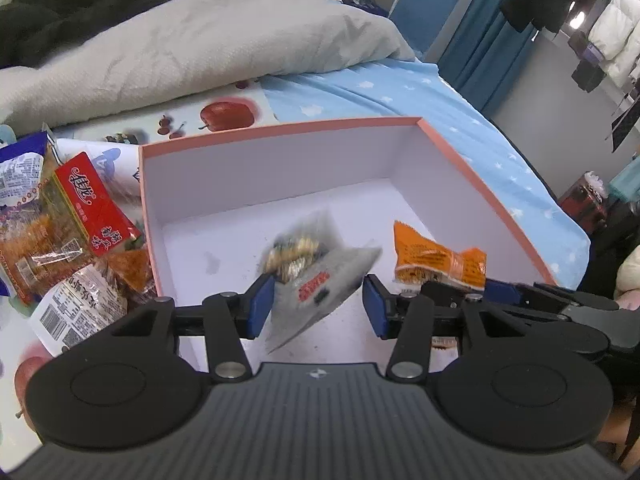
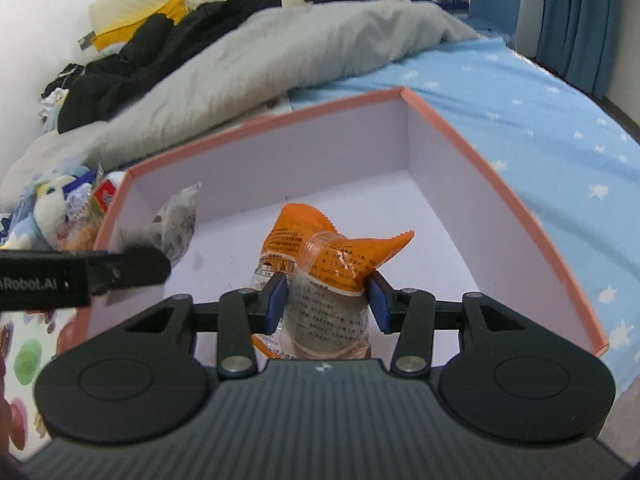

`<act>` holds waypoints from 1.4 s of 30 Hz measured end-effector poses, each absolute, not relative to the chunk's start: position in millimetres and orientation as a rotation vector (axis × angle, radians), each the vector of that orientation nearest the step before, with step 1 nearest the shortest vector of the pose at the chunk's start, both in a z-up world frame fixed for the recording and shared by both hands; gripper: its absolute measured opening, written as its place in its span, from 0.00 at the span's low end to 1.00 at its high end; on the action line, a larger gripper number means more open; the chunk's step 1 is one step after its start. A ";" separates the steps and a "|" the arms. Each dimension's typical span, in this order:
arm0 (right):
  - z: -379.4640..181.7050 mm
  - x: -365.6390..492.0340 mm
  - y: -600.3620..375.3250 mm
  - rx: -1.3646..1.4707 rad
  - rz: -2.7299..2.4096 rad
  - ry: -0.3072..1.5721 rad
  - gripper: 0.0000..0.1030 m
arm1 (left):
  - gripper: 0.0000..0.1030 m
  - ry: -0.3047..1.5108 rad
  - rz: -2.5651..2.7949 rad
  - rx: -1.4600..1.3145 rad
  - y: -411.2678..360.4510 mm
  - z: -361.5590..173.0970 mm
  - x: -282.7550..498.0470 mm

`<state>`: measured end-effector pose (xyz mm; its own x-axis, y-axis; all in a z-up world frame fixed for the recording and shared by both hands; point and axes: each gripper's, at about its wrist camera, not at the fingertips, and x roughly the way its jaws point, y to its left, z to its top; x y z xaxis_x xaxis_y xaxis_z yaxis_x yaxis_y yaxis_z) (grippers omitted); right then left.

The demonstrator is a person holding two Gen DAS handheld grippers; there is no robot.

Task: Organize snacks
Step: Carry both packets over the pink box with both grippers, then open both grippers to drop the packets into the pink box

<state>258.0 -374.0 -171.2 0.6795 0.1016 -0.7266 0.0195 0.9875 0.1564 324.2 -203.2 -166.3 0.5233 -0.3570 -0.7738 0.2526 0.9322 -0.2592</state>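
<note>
A white box with a pink rim [image 1: 280, 130] [image 2: 260, 124] lies open on the bed. My left gripper [image 1: 318, 304] hangs over the near part of its floor. A grey snack packet [image 1: 312, 280], blurred, is between its blue pads. It lies against the left pad, with a gap to the right one. My right gripper [image 2: 327, 300] is shut on an orange snack packet [image 2: 320, 256] and holds it upright above the box floor. In the left wrist view that orange packet [image 1: 436, 256] shows at the right. In the right wrist view the grey packet [image 2: 180, 216] shows at the left.
A pile of snack packets [image 1: 72, 240] lies left of the box on a fruit-print cloth [image 1: 224, 114]. A grey duvet [image 1: 200, 48] and black clothes [image 2: 140, 60] lie behind it. A blue star-print sheet [image 2: 540, 120] runs along the right of the box.
</note>
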 end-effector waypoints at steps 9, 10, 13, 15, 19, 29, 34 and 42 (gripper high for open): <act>-165.2 251.1 -374.4 0.186 0.050 0.805 0.71 | 0.73 0.921 -0.360 -0.132 -193.8 -145.2 313.7; -161.6 248.9 -373.3 0.185 0.054 0.796 0.71 | 0.73 0.912 -0.357 -0.129 -191.7 -140.7 311.1; -147.3 241.2 -368.6 0.175 0.058 0.759 0.71 | 0.73 0.880 -0.354 -0.132 -184.5 -125.2 301.5; -137.0 235.2 -366.0 0.176 0.066 0.733 0.71 | 0.73 0.859 -0.348 -0.134 -179.5 -113.8 294.4; -110.4 221.0 -358.6 0.169 0.083 0.669 0.71 | 0.73 0.805 -0.339 -0.141 -168.0 -88.4 276.8; -60.9 176.4 -335.8 0.135 0.127 0.548 0.71 | 0.73 0.692 -0.346 -0.170 -137.5 -38.3 221.5; -40.5 155.8 -320.6 0.131 0.153 0.482 0.71 | 0.73 0.635 -0.341 -0.165 -120.0 -17.9 192.8; -18.7 129.6 -297.8 0.115 0.202 0.414 0.71 | 0.73 0.559 -0.315 -0.177 -90.2 6.8 154.6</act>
<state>129.6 -297.8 -18.7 0.8959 0.2182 -0.3869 -0.1715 0.9734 0.1518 154.6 -90.2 6.8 0.8015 -0.3399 -0.4920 0.2446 0.9371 -0.2489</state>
